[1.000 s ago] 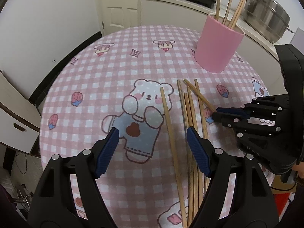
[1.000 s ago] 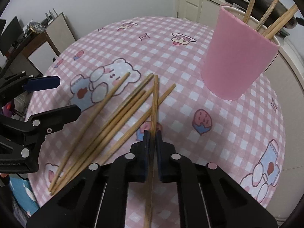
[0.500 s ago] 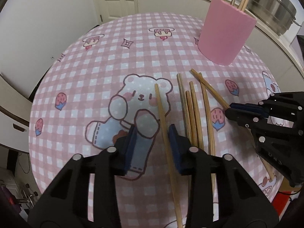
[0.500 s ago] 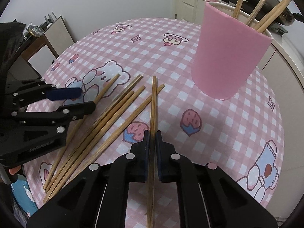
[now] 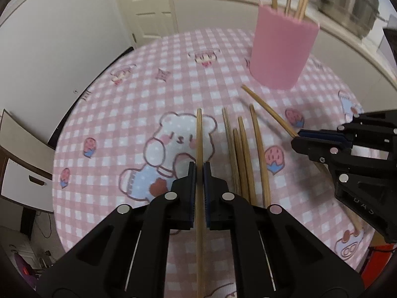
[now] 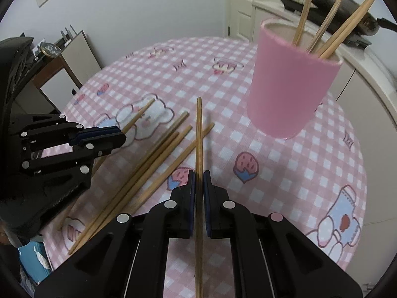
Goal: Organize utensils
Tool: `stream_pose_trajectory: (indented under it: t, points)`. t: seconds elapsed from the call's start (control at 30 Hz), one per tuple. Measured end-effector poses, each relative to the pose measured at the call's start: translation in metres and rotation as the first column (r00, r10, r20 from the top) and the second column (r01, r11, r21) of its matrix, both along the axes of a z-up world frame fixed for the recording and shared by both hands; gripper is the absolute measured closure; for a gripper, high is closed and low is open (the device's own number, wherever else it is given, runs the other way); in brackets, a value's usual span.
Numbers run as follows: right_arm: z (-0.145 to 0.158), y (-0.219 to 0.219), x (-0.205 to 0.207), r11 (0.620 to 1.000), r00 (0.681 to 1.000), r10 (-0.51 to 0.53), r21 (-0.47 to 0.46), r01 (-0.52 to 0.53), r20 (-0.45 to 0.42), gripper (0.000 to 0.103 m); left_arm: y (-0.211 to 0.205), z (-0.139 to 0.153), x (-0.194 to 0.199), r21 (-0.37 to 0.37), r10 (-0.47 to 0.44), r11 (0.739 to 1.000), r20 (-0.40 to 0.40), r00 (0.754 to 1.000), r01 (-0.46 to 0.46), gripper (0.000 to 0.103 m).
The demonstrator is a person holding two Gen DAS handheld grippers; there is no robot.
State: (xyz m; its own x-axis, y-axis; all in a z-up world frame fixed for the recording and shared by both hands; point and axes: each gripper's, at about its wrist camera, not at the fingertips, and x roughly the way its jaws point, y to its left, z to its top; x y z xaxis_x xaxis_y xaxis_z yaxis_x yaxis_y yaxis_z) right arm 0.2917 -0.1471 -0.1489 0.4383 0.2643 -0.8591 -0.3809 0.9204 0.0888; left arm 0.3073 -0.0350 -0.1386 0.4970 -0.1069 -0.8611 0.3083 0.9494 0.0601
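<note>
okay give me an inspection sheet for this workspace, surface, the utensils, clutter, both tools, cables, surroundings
Surface: round table under a pink checked cloth with bear and strawberry prints.
Job's things: pink cup upright, several chopsticks standing in it; four loose chopsticks lying together on the cloth.
Clutter: nothing seen on the table.
Grippers: left tool shut on one chopstick; right tool shut on another chopstick.
Cables: a thin cord on the floor, left of the table.
Surroundings: white door, counter with a steel pot and a dark pan, side cabinet.
</note>
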Motion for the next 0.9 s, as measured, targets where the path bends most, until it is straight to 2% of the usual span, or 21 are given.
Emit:
stream_pose_trajectory:
  t: [0.2,0.5,0.9]
  points:
    - [0.037,-0.007,-0.013,0.999,0.996,-0.015,0.035,0.012,0.085,0.098,0.011,0.044,-0.015,-0.047,0.018,0.999,0.086,0.996,-0.014,0.097]
    - [0.083,-0.015,-0.033,0.998,0.981,-0.027,0.058,0.016,0.190,0.098,0.013,0.106,-0.042,-0.126,0.020,0.992,0.210,0.977,0.006,0.097]
    - [0.142,-0.039,-0.052,0.995,0.933,-0.083,0.075,0.060,0.350,0.098,-0.007,0.163,-0.057,-0.225,0.053,0.974,0.350,0.935,0.029,0.097]
